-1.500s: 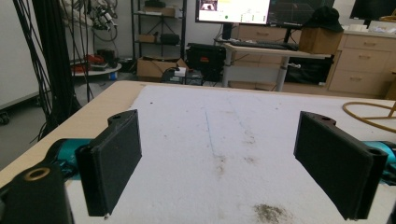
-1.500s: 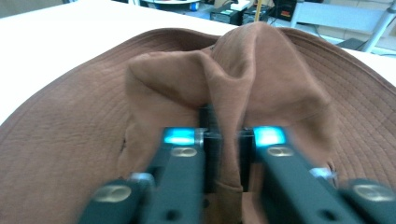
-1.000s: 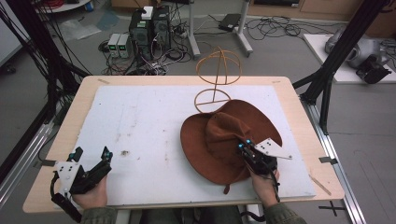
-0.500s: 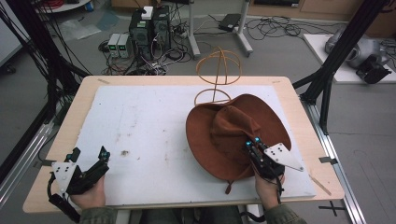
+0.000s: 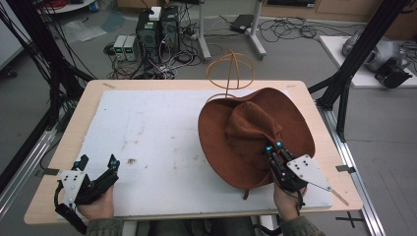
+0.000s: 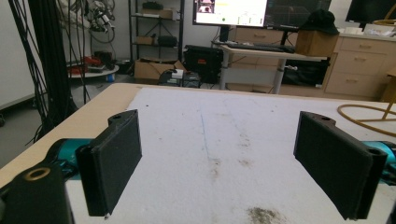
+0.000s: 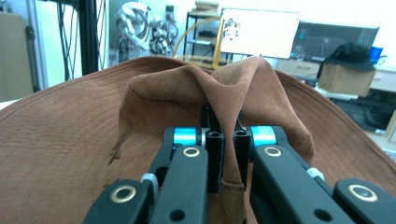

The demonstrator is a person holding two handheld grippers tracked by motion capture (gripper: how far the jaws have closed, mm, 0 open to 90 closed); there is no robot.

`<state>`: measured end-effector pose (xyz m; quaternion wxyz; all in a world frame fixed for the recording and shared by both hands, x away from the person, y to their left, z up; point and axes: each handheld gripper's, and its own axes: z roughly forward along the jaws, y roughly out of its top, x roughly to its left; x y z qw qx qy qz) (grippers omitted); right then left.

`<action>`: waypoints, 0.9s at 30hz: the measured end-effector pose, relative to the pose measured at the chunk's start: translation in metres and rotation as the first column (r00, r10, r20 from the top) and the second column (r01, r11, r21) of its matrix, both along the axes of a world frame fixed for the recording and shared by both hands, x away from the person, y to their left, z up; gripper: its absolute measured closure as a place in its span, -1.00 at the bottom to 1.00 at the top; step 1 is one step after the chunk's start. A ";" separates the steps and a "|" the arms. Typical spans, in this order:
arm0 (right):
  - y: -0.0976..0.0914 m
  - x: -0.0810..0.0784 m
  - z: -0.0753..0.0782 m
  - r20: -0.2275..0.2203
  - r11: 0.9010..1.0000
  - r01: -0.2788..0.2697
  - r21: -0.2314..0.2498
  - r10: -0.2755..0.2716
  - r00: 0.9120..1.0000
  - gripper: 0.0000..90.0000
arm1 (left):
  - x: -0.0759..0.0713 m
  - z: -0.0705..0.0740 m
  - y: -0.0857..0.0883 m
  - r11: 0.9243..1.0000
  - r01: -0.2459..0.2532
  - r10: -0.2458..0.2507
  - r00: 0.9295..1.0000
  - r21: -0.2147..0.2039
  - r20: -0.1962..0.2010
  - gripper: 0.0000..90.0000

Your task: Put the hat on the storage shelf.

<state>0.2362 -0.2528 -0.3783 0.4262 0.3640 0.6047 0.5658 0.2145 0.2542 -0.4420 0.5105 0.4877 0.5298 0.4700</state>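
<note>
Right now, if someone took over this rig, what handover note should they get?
Right tongs: shut on a pinched fold of the brown hat, at the hat's near side.
Left tongs: open, holding nothing, low over the near-left of the white mat.
The hat lies at the right of the mat, its far brim against the wire hat stand at the table's far edge.
Done: hat gripped. Left: it probably goes onto the stand, which is bare; the left tongs may need to steady the brim.

Probably lab: floor cables (image 5: 290,27), monitor (image 6: 231,11), black rig frame (image 5: 359,54).
</note>
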 end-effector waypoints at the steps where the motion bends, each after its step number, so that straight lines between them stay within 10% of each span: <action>1: -0.001 -0.001 0.002 0.009 1.000 0.000 0.001 0.000 1.000 0.97 | 0.000 0.000 0.000 1.000 0.002 -0.002 1.000 -0.004 -0.001 -0.66; 13: 0.000 0.001 0.030 0.112 1.000 0.019 0.017 -0.021 0.993 0.97 | 0.000 -0.001 -0.005 0.999 0.019 -0.019 1.000 -0.026 0.008 -0.66; 27: 0.015 0.050 0.074 0.221 0.997 0.045 0.065 -0.059 0.974 0.97 | 0.000 -0.001 -0.003 0.999 0.030 -0.030 0.999 -0.024 0.011 -0.66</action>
